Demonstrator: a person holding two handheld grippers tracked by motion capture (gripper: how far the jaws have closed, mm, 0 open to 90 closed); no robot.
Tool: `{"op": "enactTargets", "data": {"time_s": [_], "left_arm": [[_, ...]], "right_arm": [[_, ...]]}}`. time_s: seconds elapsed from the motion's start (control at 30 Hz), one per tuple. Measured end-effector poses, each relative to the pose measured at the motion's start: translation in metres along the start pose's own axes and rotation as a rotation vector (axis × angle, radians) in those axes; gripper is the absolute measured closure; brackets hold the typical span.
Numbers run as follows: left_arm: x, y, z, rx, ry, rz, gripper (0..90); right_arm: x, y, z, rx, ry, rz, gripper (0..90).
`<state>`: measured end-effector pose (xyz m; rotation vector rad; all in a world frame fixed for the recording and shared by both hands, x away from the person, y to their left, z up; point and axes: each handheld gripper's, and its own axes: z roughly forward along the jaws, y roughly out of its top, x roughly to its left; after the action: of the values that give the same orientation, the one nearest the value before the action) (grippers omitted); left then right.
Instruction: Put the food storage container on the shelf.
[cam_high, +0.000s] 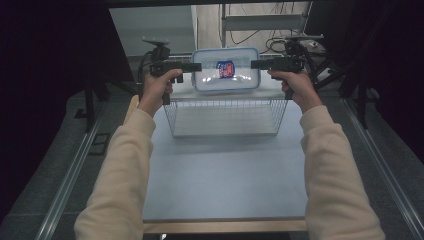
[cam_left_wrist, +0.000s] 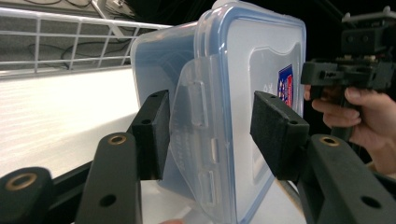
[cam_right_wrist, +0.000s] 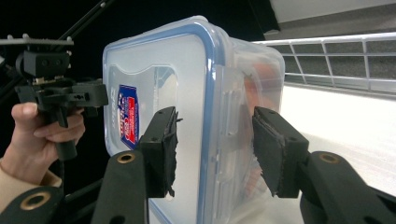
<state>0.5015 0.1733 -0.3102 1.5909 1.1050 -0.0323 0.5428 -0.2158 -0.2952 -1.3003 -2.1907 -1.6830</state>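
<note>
A clear plastic container with a blue-rimmed lid and a red and blue label hangs tilted on edge, lid toward the person, over the far part of a wire basket. My left gripper is shut on its left side, and my right gripper is shut on its right side. In the left gripper view the container sits between the black pads, across a lid latch. In the right gripper view the container is clamped between the pads the same way.
The wire basket stands on a pale blue table with room in front of it. Dark stands and cables lie beyond the table's far edge. Metal rails run along both sides of the floor.
</note>
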Motion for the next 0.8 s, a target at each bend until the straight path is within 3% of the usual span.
{"op": "enactTargets", "data": {"time_s": [0.07, 0.3, 0.33, 0.4, 0.47, 0.57, 0.8], "left_arm": [[0.004, 0.0, 0.001, -0.001, -0.005, -0.008, 48.9], [0.017, 0.002, 0.009, -0.021, -0.018, -0.133, 47.5], [0.02, 0.002, 0.011, -0.02, -0.016, -0.147, 47.0], [0.024, 0.001, 0.016, -0.007, 0.027, -0.153, 43.6], [0.026, 0.0, 0.02, -0.016, 0.011, -0.176, 41.0], [0.024, 0.0, 0.024, -0.022, 0.019, -0.167, 37.5], [0.016, 0.001, 0.012, -0.086, 0.048, -0.124, 27.0]], "right_arm": [[-0.001, 0.0, 0.002, -0.004, -0.003, 0.022, 50.9], [-0.002, -0.002, 0.008, -0.029, -0.058, 0.11, 48.7], [-0.002, -0.002, 0.009, -0.033, -0.066, 0.123, 48.4], [-0.002, -0.005, 0.013, -0.045, -0.107, 0.139, 48.2], [-0.002, -0.008, 0.016, -0.066, -0.123, 0.158, 47.0], [-0.003, -0.012, 0.018, -0.094, -0.121, 0.177, 46.0], [0.008, -0.015, 0.008, -0.109, -0.135, 0.099, 39.1]]}}
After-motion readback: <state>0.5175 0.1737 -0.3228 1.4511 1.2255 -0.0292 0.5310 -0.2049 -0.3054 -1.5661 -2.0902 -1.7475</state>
